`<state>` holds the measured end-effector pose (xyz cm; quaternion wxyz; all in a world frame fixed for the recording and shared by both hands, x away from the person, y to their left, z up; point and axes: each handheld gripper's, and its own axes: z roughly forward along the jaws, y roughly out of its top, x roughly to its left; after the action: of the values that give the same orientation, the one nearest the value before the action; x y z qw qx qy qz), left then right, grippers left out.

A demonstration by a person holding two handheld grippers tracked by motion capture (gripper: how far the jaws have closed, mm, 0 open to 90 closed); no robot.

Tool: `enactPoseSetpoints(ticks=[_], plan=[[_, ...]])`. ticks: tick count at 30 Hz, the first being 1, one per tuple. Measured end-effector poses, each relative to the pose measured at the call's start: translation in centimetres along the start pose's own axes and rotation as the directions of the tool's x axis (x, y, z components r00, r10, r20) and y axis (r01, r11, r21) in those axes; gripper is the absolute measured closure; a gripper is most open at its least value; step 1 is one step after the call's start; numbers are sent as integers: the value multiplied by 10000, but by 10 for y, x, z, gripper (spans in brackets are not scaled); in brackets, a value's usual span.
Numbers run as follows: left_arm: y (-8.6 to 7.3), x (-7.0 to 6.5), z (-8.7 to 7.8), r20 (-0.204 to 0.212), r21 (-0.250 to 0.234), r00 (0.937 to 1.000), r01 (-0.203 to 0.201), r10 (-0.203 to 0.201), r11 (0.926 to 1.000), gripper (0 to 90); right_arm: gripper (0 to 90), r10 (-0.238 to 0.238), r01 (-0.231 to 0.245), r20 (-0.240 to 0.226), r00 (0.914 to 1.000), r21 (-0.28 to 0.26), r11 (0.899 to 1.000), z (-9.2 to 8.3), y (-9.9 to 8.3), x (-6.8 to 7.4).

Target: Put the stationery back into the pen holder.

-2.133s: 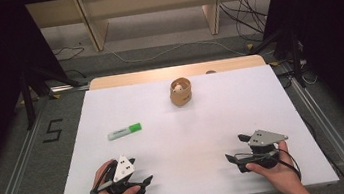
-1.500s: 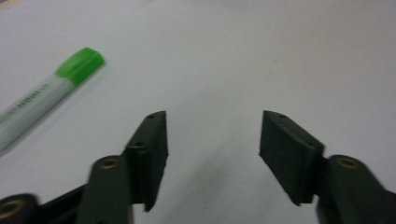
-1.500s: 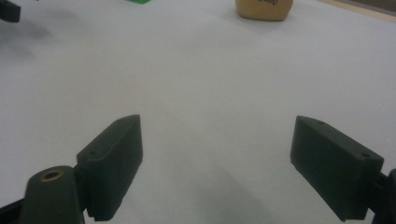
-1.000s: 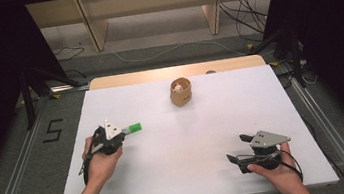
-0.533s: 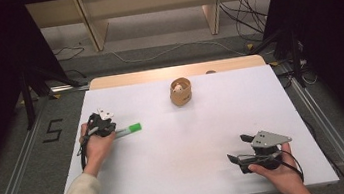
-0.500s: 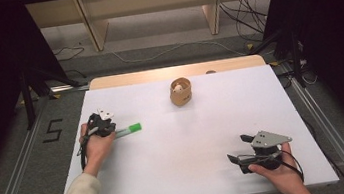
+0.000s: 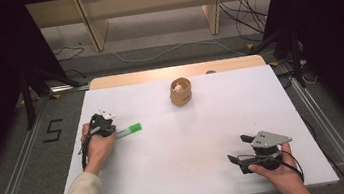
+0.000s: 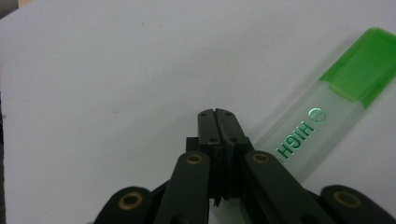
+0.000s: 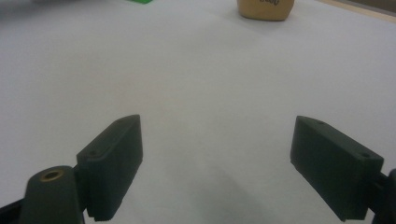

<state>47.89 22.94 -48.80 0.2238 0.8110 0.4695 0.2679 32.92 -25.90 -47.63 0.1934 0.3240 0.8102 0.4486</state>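
Observation:
A highlighter with a clear barrel and a green cap lies on the white table top, at its left side. My left gripper rests at the barrel's left end. In the left gripper view this gripper is shut, pad against pad with nothing between, and the highlighter runs past it on the right, under the right linkage. My right gripper sits near the front right edge. It is open over bare table in the right gripper view.
A small tan cup with something white inside stands at the back middle of the table, also ahead in the right gripper view. A wooden strip borders the far edge. Dark frames and cables surround the table.
My left hand has travelled from the front left of the table up to the highlighter and settled at its left end. The right hand has stayed put.

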Motion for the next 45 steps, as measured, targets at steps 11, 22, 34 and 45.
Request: enactPoseSetpoints(ticks=[11, 22, 34, 45], plan=[[-4, -21, -15, 32, 611, 9978, -669, 669, 9959, 900, 178, 10, -10, -22, 10000, -66, 10000, -2, 1, 2], [-11, -38, -28, 162, 803, 9956, -938, 928, 9923, 900, 178, -50, 49, -26, 10000, -123, 9999, -3, 2, 2], [-21, -61, -43, 623, 637, 9911, -1217, 1178, 9905, 900, 178, -43, 42, -60, 10000, -127, 9999, -3, 3, 3], [-23, -69, -47, 636, 568, 9929, -1041, 1005, 9929, 897, 178, -60, 59, -63, 10000, -119, 9999, -3, 3, 2]])
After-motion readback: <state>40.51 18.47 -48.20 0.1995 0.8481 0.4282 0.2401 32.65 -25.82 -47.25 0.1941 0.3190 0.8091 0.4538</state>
